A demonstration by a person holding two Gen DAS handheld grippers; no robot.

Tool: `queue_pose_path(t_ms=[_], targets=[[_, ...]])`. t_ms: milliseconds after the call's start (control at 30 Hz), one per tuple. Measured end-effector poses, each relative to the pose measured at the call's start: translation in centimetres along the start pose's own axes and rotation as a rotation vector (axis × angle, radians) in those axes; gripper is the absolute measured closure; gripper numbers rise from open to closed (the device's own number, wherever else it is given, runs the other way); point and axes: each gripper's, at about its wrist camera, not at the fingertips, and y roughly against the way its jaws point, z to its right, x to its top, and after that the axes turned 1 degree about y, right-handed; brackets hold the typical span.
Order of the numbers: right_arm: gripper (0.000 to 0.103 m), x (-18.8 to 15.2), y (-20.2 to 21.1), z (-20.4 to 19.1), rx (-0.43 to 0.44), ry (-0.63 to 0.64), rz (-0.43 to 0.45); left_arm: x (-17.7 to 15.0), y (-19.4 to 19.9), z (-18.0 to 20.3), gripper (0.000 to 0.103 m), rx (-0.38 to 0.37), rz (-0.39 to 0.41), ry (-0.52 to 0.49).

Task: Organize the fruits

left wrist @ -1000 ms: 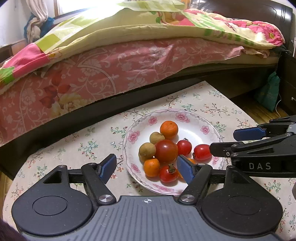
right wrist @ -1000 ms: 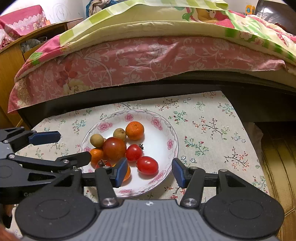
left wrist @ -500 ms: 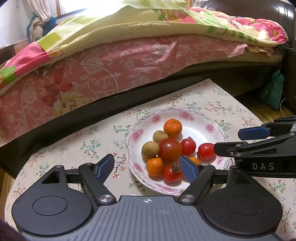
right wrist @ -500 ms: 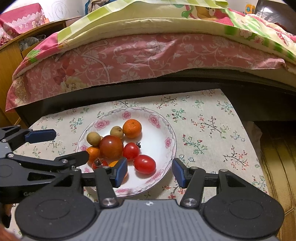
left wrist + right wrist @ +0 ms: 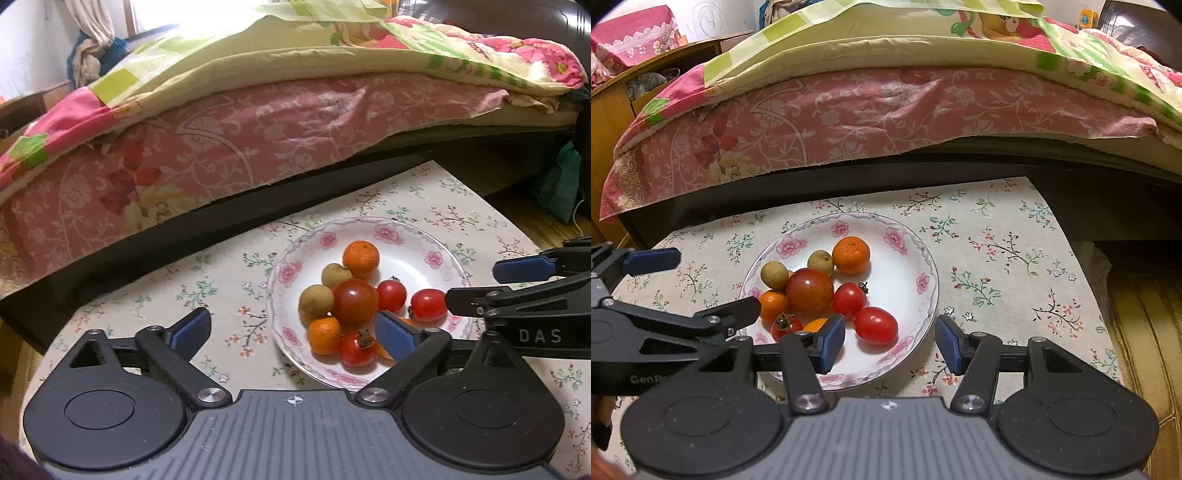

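Right wrist view: oval tomato [image 5: 875, 325] lies between spread fingers [image 5: 833, 343], untouched.

Colours on the floral table

White plate [image 5: 925, 258] rimmed with pink roses; on it red tomatoes [image 5: 875, 325], a darker brownish-red tomato [image 5: 809, 291], orange tangerines [image 5: 851, 255] and tan-green longans [image 5: 774, 275]. Cream tablecloth [image 5: 997, 258] sprigged with small pink and green flowers. Pink floral bedsheet [image 5: 871, 110] under a yellow-green patchwork quilt [image 5: 886, 44]. Blue gripper pads [image 5: 833, 341] on black arms.
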Motion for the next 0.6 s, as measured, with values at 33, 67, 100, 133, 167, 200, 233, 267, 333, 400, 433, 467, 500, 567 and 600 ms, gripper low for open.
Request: queue_pose_path(t_ms=[33,67,100,133,167,200,233,267,333,400,433,467,500,567,600], targets=[[0.05,0.0,0.0,0.0,-0.001,-0.001,0.0,0.0,0.1,0.0,0.002,0.005,0.002,-0.001],[0.049,0.0,0.1,0.1,-0.002,-0.002,0.001,0.0,0.1,0.0,0.0,0.012,0.004,-0.001],[0.049,0.0,0.3,0.1,-0.003,-0.003,0.002,0.0,0.2,0.0,0.0,0.02,0.006,-0.002],[0.049,-0.1,0.4,0.1,-0.004,-0.004,0.003,0.0,0.3,0.1,0.0,0.024,0.008,-0.004],[0.048,-0.1,0.5,0.2,-0.005,-0.006,0.005,0.0,0.4,0.1,0.0,0.027,0.009,-0.006],[0.048,-0.1,0.7,0.2,-0.005,-0.008,0.006,0.0,0.5,0.1,0.0,0.031,0.011,-0.006],[0.048,-0.2,0.8,0.3,-0.006,-0.012,0.008,0.0,0.5,0.1,0.0,0.033,0.012,-0.004],[0.047,-0.3,0.9,0.3,-0.007,-0.016,0.009,0.0,0.6,0.1,0.0,0.034,0.012,0.0],[0.046,-0.4,1.1,0.4,-0.007,-0.02,0.01,-0.1,0.6,0.1,0.0,0.035,0.008,0.012],[0.046,-0.6,1.3,0.3,-0.008,-0.021,0.012,-0.2,0.7,0.1,0.0,0.039,0.007,0.021],[0.046,-0.6,1.3,0.3,-0.009,-0.022,0.011,-0.2,0.7,0.1,0.0,0.043,0.008,0.024],[0.045,-0.6,1.4,0.3,-0.01,-0.022,0.012,-0.2,0.7,0.1,0.0,0.046,0.007,0.024],[0.045,-0.7,1.5,0.2,-0.01,-0.022,0.014,-0.2,0.8,0.1,0.0,0.049,0.008,0.024],[0.045,-0.8,1.8,0.2,-0.012,-0.021,0.017,-0.3,0.9,0.2,0.0,0.055,0.009,0.024],[0.045,-0.9,1.9,0.1,-0.012,-0.02,0.018,-0.3,0.9,0.2,0.0,0.057,0.009,0.023]])
